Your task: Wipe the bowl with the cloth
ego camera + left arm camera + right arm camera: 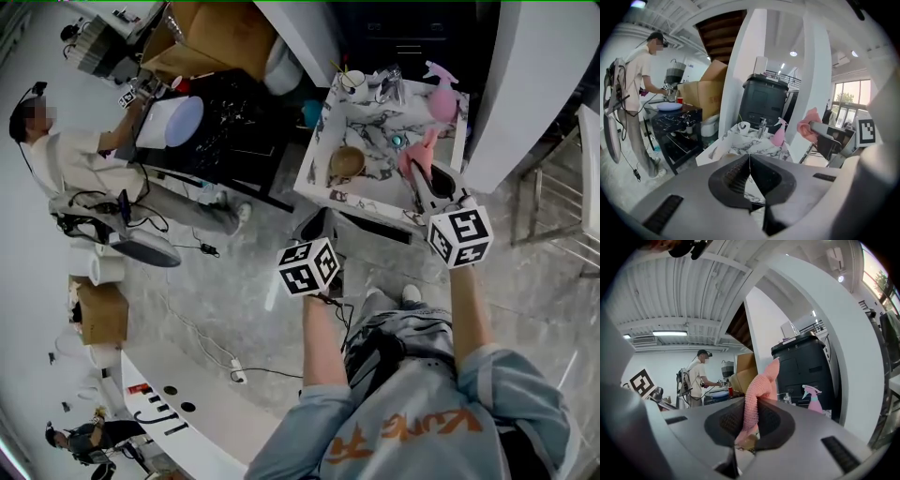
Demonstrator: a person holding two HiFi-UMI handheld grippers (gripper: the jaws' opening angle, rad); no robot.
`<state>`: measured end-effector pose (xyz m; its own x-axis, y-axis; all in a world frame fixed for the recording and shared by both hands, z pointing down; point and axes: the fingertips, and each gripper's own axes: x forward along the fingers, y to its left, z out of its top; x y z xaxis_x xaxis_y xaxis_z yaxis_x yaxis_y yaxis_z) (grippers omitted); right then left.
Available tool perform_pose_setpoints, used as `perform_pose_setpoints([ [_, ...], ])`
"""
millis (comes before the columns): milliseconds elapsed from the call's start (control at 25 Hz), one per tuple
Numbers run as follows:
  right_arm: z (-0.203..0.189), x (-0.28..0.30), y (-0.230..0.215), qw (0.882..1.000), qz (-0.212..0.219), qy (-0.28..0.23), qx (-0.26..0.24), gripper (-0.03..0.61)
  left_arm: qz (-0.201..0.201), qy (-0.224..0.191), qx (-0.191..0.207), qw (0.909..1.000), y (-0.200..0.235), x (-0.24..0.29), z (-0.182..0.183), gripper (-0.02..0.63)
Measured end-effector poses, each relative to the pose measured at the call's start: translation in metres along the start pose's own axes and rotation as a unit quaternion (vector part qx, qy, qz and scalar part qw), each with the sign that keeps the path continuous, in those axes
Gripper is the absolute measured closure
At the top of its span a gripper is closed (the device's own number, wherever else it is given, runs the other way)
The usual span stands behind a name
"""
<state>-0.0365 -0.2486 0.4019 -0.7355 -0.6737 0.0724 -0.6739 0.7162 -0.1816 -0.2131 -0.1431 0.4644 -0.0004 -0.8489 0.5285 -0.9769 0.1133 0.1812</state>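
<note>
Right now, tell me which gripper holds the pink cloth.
The right gripper: the pink cloth is pinched between its jaws, while the left gripper is shut on nothing.

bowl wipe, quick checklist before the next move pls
1. Pink cloth clamped in right gripper: ok.
2. Left gripper empty: ok, jaws shut on nothing.
3. Brown bowl on the marble table, nothing on top of it: ok.
4. Cloth touching the bowl: not ok, it hangs apart, to the bowl's right.
5. Pink spray bottle away from the bowl: ok.
6. Whether the bowl's inside is dirty: cannot tell.
</note>
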Motion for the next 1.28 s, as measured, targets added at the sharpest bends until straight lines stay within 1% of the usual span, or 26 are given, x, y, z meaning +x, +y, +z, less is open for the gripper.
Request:
perform_pose_setpoints([
  [160,0.001,0.005,-0.010,1.000,-0.005,-0.002,0.010,0.529,0.008,0.026,0.011,0.9996,-0.003,0.020,-0.004,0.591],
  [320,0.001,0.012,-0.022,1.000,-0.011,-0.004,0.008,0.529,-0.004,0.041,0.023,0.9989,-0.012,0.045,-0.005,0.591],
  [560,0.001,0.026,-0.045,0.999,-0.038,-0.006,0.013,0.529,-0.010,0.058,0.047,0.9971,-0.001,0.077,0.005,0.590],
  [760,-0.015,0.041,-0.056,0.998,-0.052,0.010,0.025,0.529,0.001,0.093,0.109,0.9897,0.013,0.104,0.005,0.589],
  [880,-0.030,0.055,-0.061,0.998,-0.056,0.020,0.033,0.529,0.000,0.103,0.141,0.9847,0.023,0.121,0.009,0.589],
  [1000,-0.044,0.068,-0.064,0.997,-0.060,0.030,0.040,0.529,-0.013,0.110,0.152,0.9821,0.028,0.139,0.011,0.589],
  [1160,-0.056,0.086,-0.070,0.996,-0.067,0.046,0.047,0.529,-0.044,0.126,0.144,0.9806,0.029,0.163,0.007,0.589],
  [1280,-0.062,0.099,-0.075,0.994,-0.075,0.053,0.052,0.529,-0.072,0.122,0.150,0.9785,0.028,0.180,0.012,0.583],
])
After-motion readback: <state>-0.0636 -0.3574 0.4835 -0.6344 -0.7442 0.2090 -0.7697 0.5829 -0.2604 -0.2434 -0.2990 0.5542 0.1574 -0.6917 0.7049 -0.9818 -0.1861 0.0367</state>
